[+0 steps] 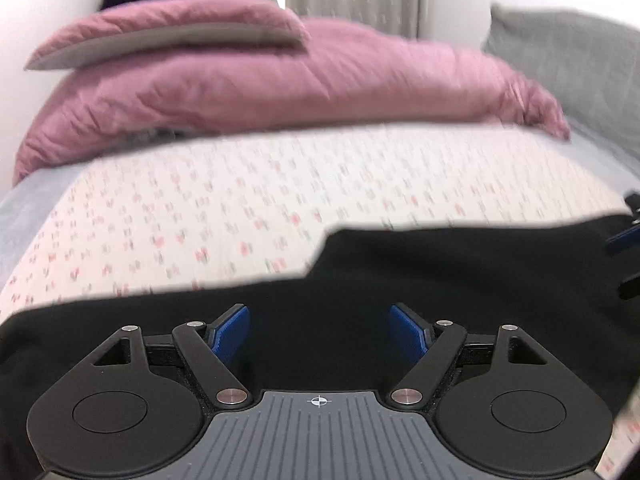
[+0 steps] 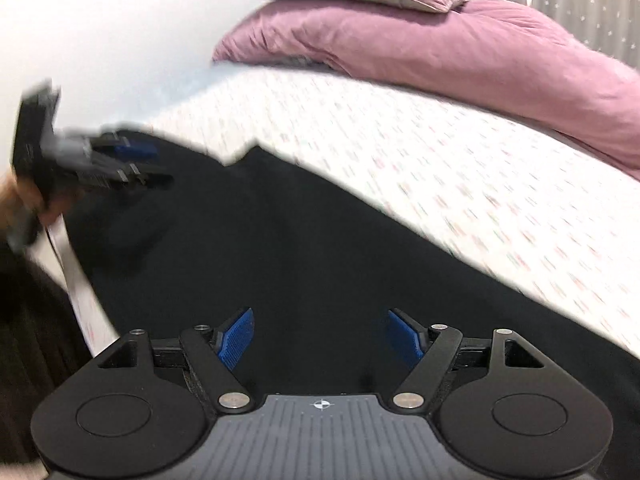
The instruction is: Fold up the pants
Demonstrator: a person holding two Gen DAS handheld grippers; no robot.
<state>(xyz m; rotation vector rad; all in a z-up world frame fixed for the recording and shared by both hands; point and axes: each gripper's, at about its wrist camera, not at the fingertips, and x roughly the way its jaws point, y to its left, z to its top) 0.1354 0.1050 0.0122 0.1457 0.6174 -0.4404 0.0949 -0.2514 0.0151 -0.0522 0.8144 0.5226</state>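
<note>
black pants (image 1: 440,280) flat on floral bedsheet (image 1: 240,200) | left gripper (image 1: 319,332) released above pants | right gripper (image 2: 318,336) released above pants

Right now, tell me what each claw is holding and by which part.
Nothing is held. The left claw and right claw both stand open over the black pants, no fabric pinched.

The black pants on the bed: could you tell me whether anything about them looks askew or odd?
The black pants lie flat on the patterned sheet, but their far edge has a stepped notch, so the layers look misaligned. Nothing looks spilled or damaged.
</note>
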